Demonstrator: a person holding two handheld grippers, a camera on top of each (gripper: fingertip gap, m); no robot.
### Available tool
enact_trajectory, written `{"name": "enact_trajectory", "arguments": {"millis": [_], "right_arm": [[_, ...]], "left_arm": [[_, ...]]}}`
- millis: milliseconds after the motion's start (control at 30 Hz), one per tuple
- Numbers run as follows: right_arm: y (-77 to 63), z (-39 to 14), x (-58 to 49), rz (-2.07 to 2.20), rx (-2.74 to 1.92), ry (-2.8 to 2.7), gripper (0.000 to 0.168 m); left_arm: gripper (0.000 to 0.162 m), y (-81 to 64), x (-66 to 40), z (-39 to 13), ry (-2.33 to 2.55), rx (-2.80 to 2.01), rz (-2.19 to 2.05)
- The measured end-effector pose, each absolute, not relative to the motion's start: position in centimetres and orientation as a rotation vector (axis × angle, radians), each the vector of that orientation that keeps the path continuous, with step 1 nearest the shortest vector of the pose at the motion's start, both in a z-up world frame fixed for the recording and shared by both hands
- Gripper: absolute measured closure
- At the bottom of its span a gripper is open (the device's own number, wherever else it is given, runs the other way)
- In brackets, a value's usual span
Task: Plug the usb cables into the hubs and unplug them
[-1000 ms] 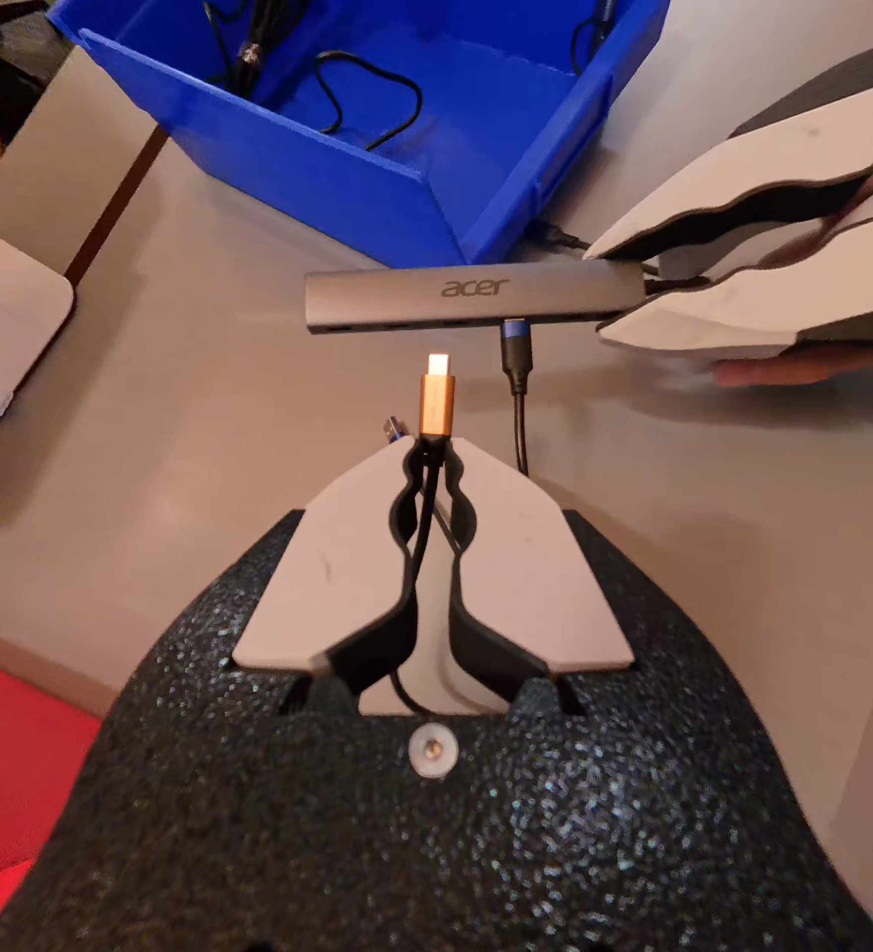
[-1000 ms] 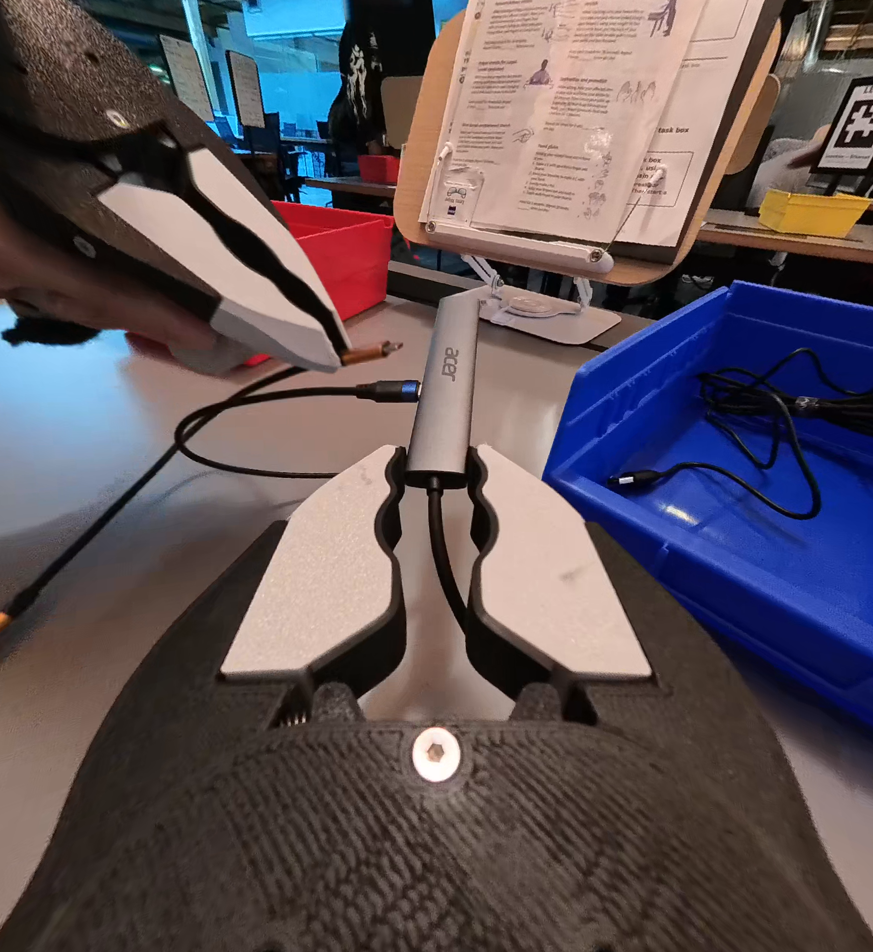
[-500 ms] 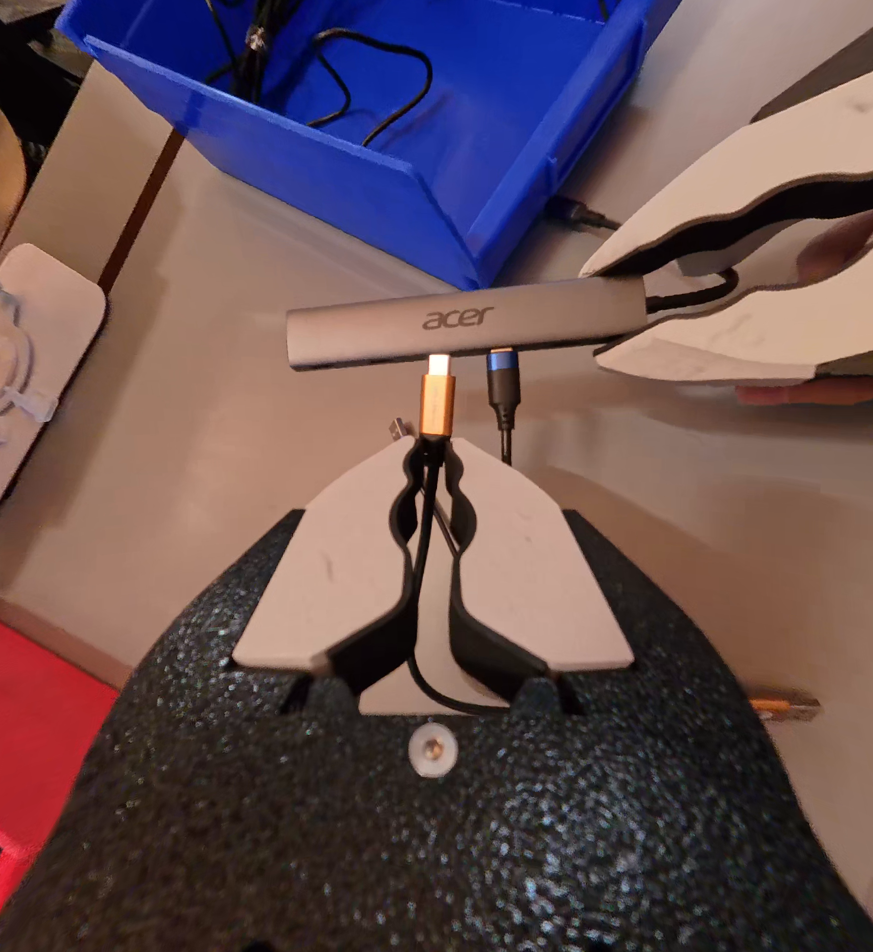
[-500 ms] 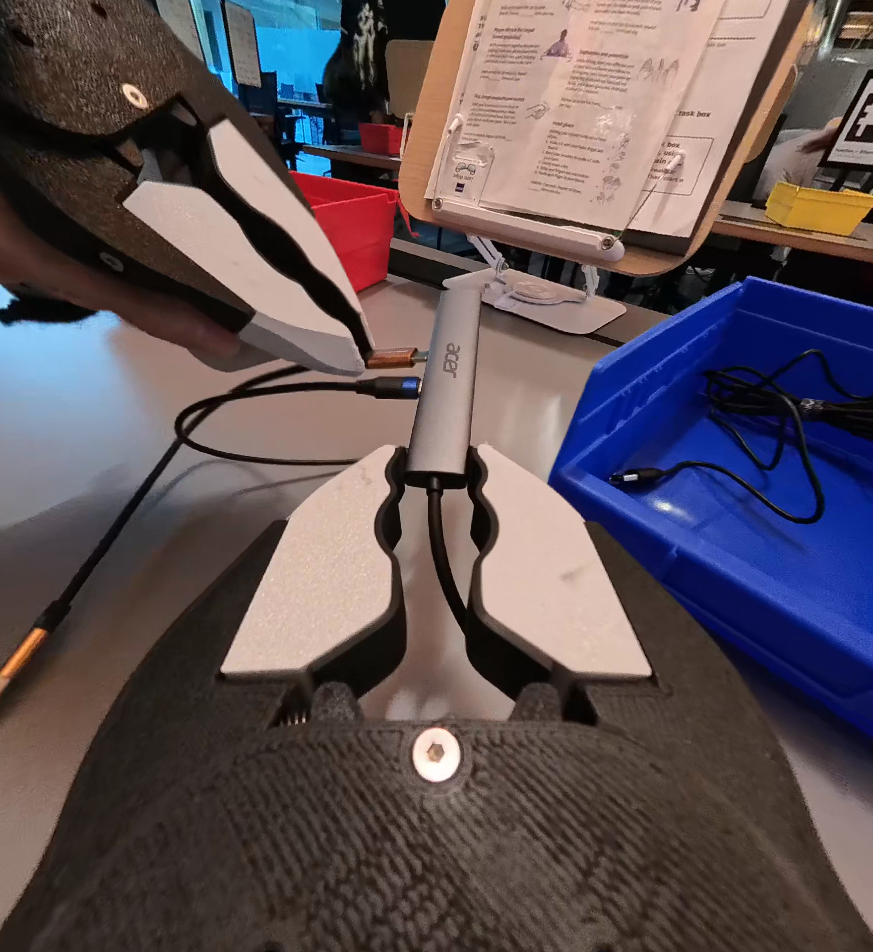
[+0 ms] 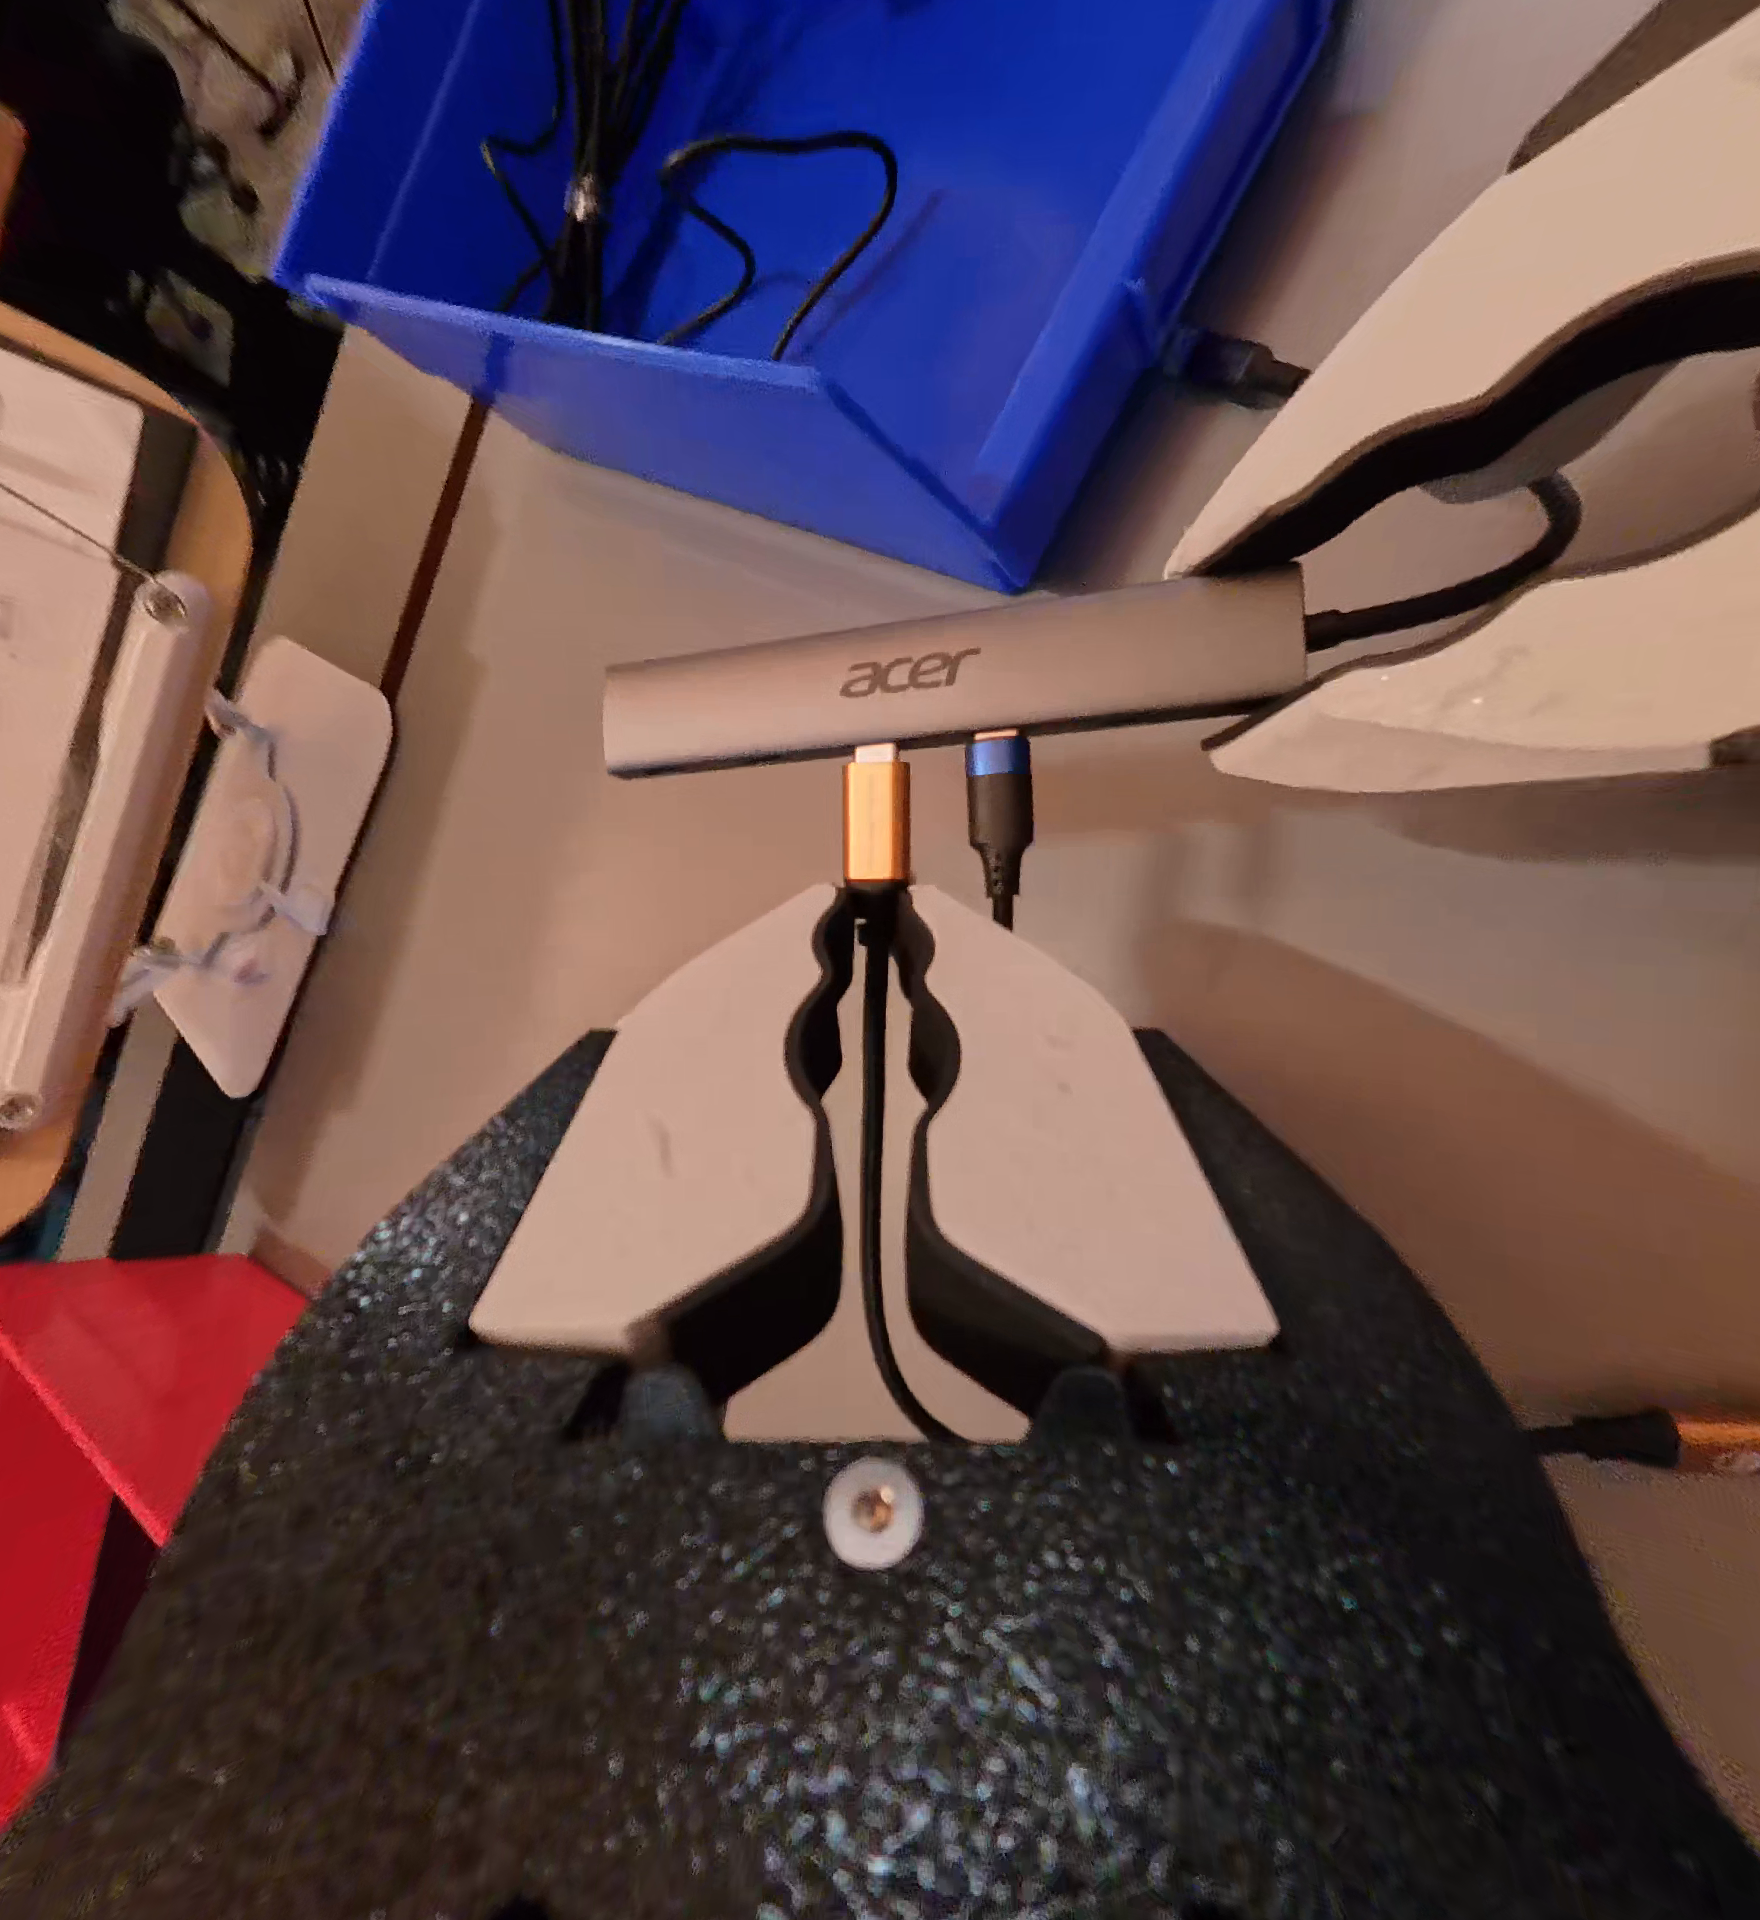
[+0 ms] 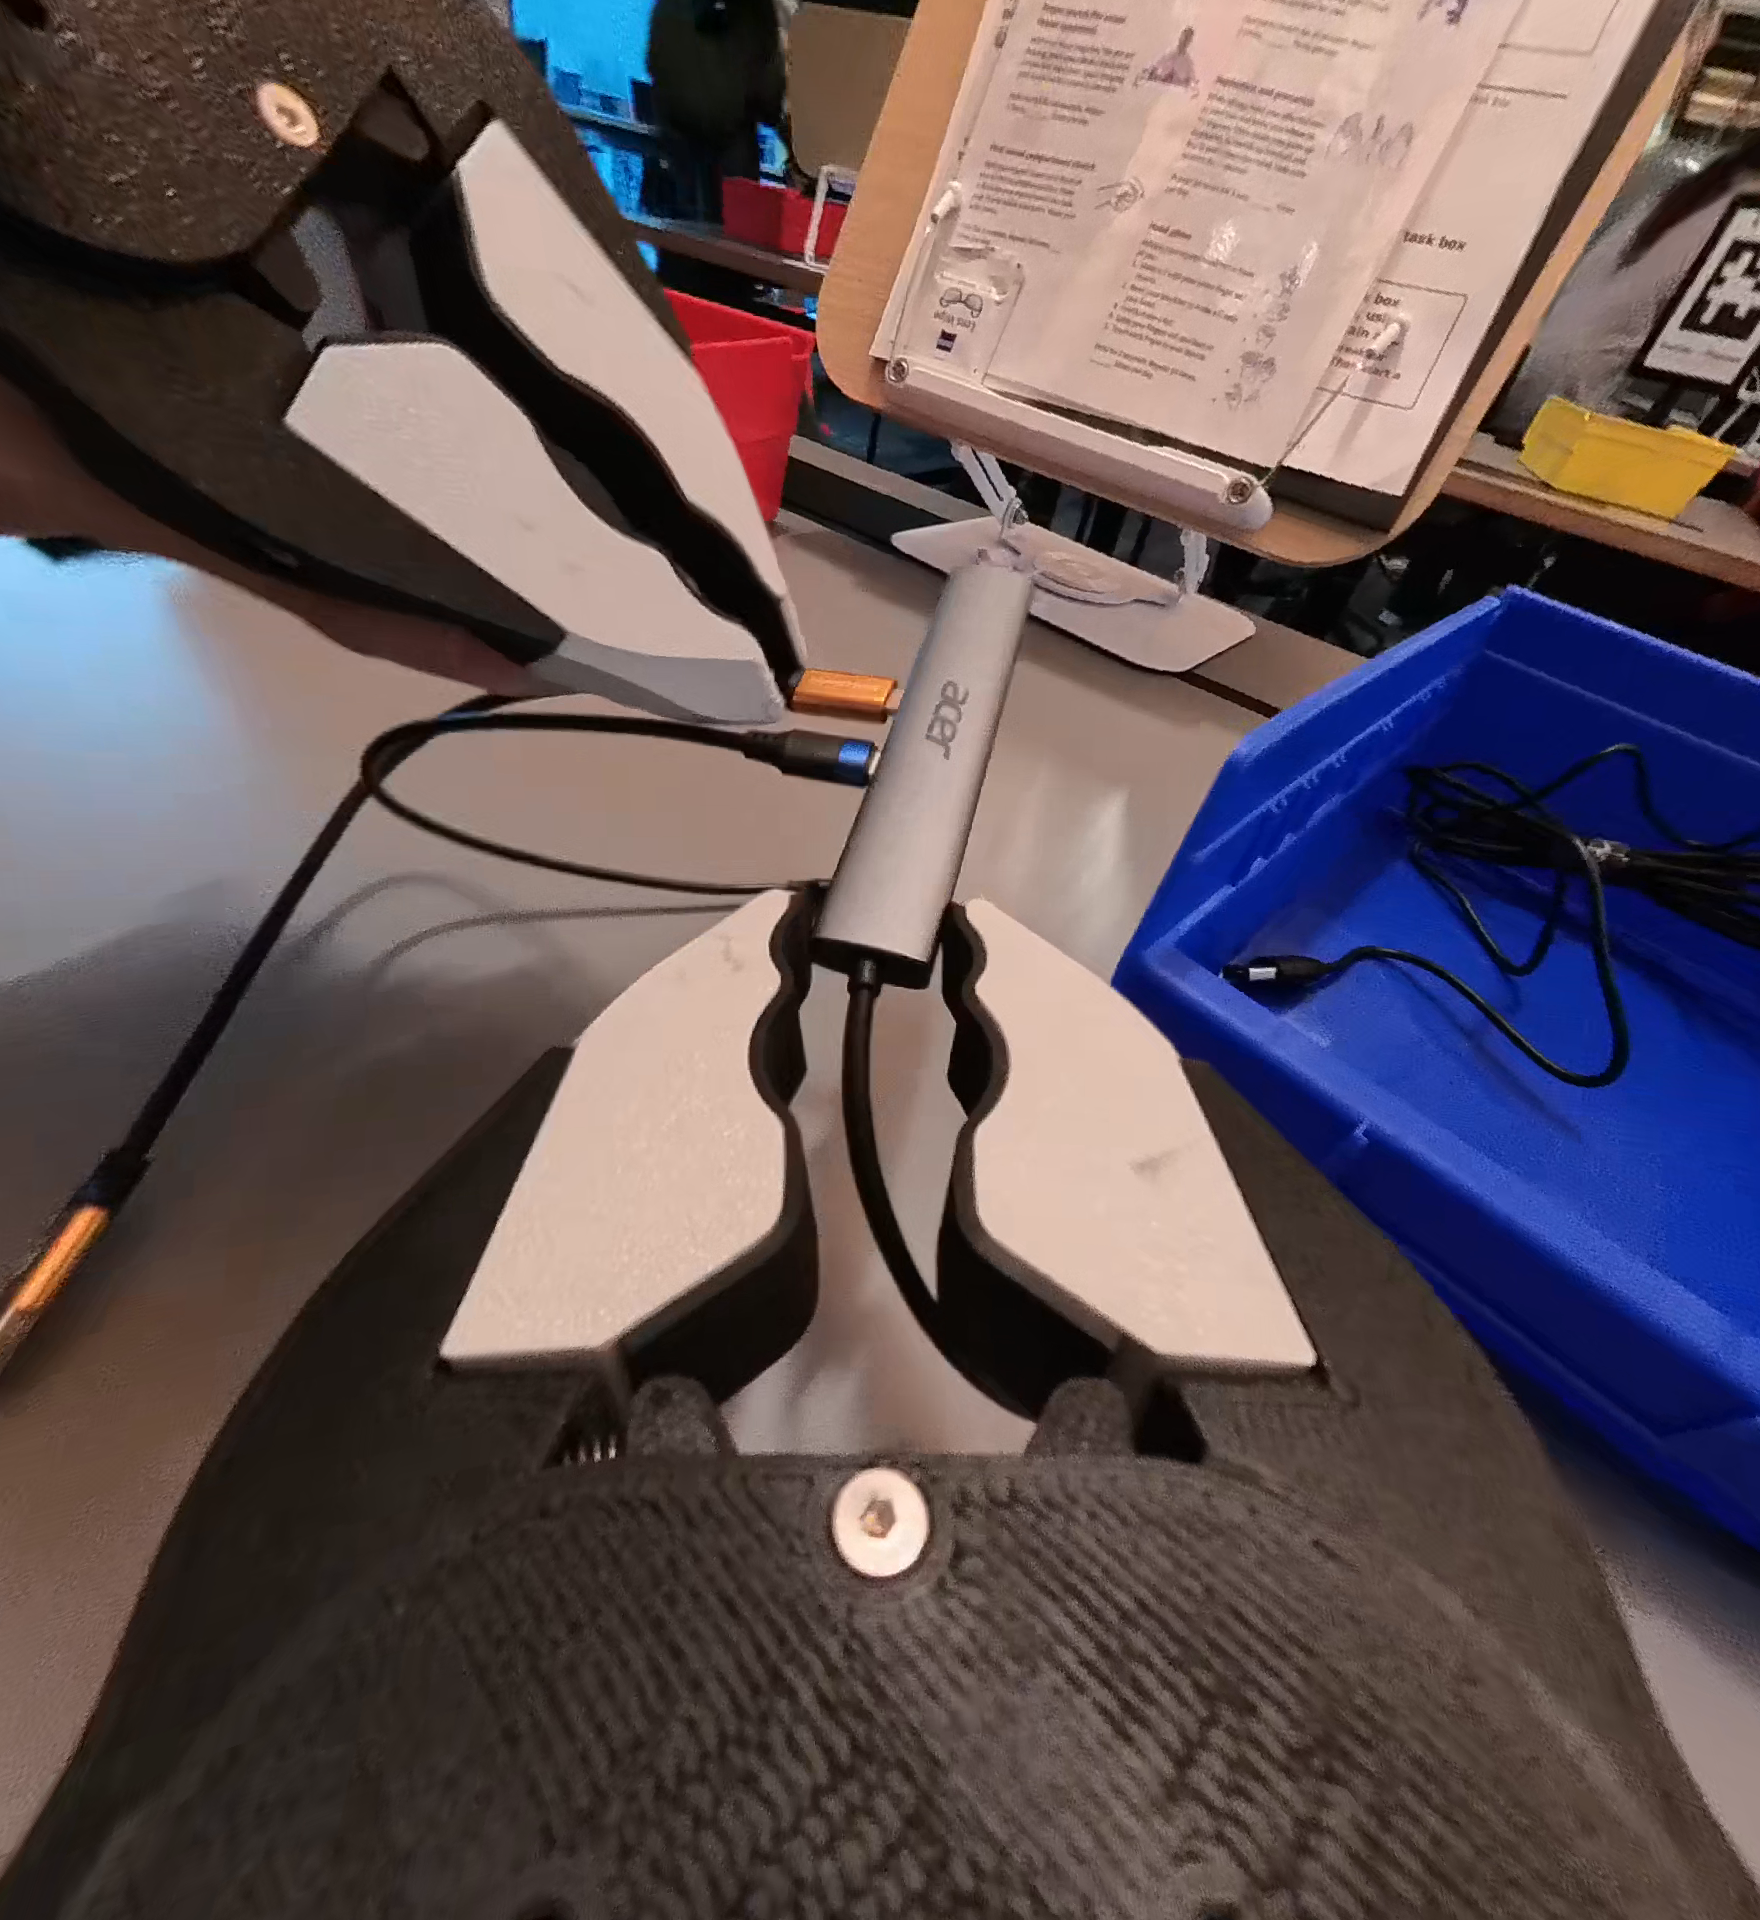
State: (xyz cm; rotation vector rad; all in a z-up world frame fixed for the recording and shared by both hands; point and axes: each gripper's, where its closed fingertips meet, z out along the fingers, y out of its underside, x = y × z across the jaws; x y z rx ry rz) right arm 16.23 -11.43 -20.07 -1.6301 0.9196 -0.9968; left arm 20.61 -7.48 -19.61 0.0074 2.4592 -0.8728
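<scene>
A grey USB hub (image 5: 949,681) is held off the table by its cable end in my shut right gripper (image 6: 871,920); it also shows in the right wrist view (image 6: 933,769). My left gripper (image 5: 874,896) is shut on an orange USB plug (image 5: 876,821), whose silver tip sits in a port on the hub's side. In the right wrist view the orange plug (image 6: 843,691) meets the hub. A blue-and-black plug (image 5: 998,790) sits in the port beside it, with its black cable (image 6: 502,821) looping over the table.
A blue bin (image 5: 855,436) with black cables (image 6: 1582,914) stands right behind the hub. A document stand (image 6: 1219,260) with papers is at the back. A red bin (image 5: 45,1455) is to the left. The cable's loose orange plug (image 6: 34,1299) lies on the grey table (image 6: 180,727).
My left gripper has moved the orange plug forward from a gap before the hub into its side port. My right gripper has lifted and tilted the hub a little.
</scene>
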Motion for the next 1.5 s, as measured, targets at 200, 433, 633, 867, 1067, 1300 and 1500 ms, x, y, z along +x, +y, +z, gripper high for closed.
{"name": "enact_trajectory", "arguments": {"millis": [200,433,633,867,1067,1300,1500], "right_arm": [[-11.4,-20.2,16.5,-1.038,-1.644,0.929,0.143],[-12.4,-18.6,17.5,-1.159,-1.455,1.037,0.135],[-12.0,-17.8,17.6,-1.133,-1.381,0.994,0.141],[-12.1,-17.3,17.7,-1.158,-1.337,0.989,0.144],[-11.9,-17.6,17.9,-1.085,-1.351,0.990,0.144],[-11.2,-17.9,17.9,-1.094,-1.423,0.928,0.144],[-11.4,-18.4,18.2,-1.102,-1.460,0.948,0.144]], "left_arm": [[0.156,-7.7,20.9,-18.7,2.435,0.037,-1.040],[0.155,-7.8,20.7,-17.7,2.500,-0.345,-1.337],[0.156,-7.9,19.9,-17.6,2.547,-0.464,-1.509],[0.155,-8.1,19.5,-17.6,2.511,-0.417,-1.461],[0.156,-8.2,19.6,-17.5,2.486,-0.384,-1.438],[0.156,-7.8,19.9,-18.5,2.430,-0.203,-1.324],[0.155,-7.8,20.1,-18.1,2.339,-0.216,-1.474]]}}
